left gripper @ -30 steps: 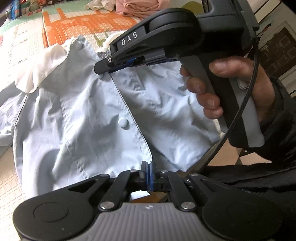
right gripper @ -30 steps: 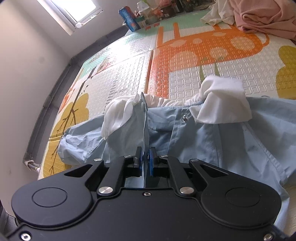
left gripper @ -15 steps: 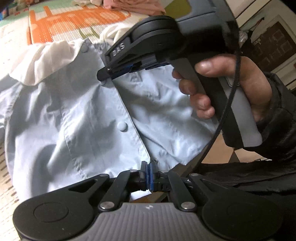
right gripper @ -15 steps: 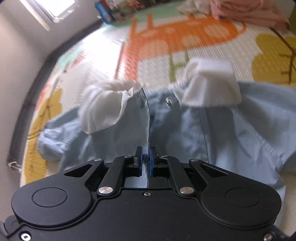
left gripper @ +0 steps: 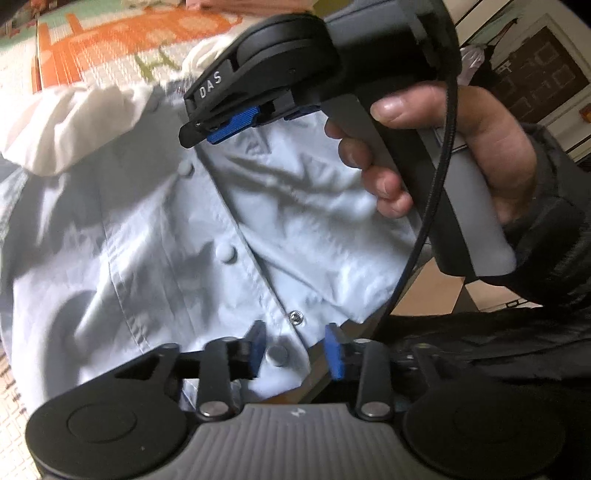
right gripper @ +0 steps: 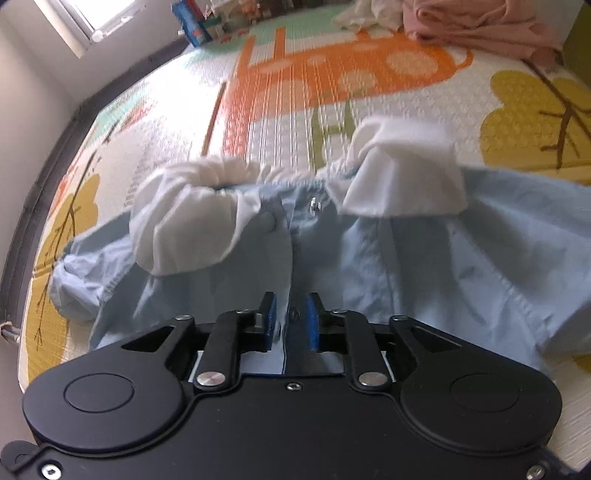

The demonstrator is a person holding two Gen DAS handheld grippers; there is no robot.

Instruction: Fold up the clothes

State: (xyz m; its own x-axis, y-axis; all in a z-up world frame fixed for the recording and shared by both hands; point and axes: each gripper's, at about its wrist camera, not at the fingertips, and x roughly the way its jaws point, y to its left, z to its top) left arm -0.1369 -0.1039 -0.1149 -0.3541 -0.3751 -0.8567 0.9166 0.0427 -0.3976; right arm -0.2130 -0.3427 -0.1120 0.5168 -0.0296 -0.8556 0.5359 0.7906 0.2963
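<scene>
A light blue shirt (right gripper: pixel 406 266) with a white collar (right gripper: pixel 402 177) lies front up on the play mat. My right gripper (right gripper: pixel 291 321) sits over its upper front; its jaws are opening, and the placket edge runs loose between the blue pads. In the left wrist view the same shirt (left gripper: pixel 147 240) fills the middle. My left gripper (left gripper: pixel 295 349) is at the lower placket, jaws opening, with a button and the fabric edge between the pads, untouched. A hand (left gripper: pixel 461 147) holds the right gripper (left gripper: pixel 218 127) just above the shirt's collar end.
The mat (right gripper: pixel 332 74) has orange, yellow and green prints. A pink heap of clothes (right gripper: pixel 480 26) and a white cloth (right gripper: pixel 365 14) lie at its far side. A wall with a window (right gripper: pixel 70 22) runs along the left, with boxes (right gripper: pixel 192 26) by it.
Both grippers were shut on the shirt's front edge and have let it go; their jaws now stand apart. The shirt front has sunk flatter onto the mat.
</scene>
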